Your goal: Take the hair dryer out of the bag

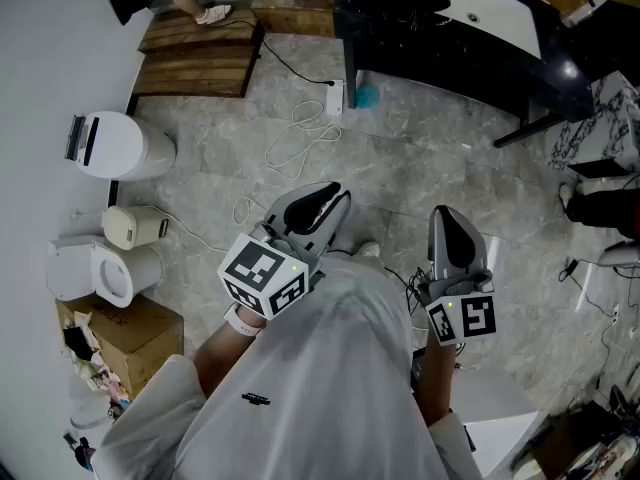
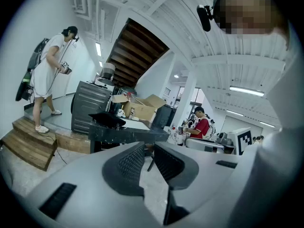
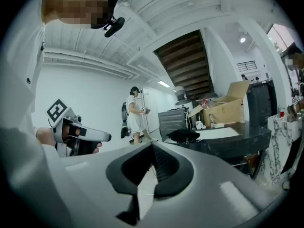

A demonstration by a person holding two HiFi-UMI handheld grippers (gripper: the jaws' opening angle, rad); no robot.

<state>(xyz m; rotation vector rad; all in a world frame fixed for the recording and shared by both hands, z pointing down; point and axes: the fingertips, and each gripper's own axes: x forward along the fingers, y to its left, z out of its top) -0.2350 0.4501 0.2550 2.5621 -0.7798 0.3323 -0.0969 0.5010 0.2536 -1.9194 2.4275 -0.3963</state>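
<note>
We have not begun: our left gripper (image 2: 148,147) stands slightly apart, our right gripper (image 3: 152,145) is closed, both empty, and no hair dryer is in sight.

No readable text or number — only square coded markers (image 1: 262,273) on left tool (image 1: 335,197) and right tool (image 1: 443,214)
</note>
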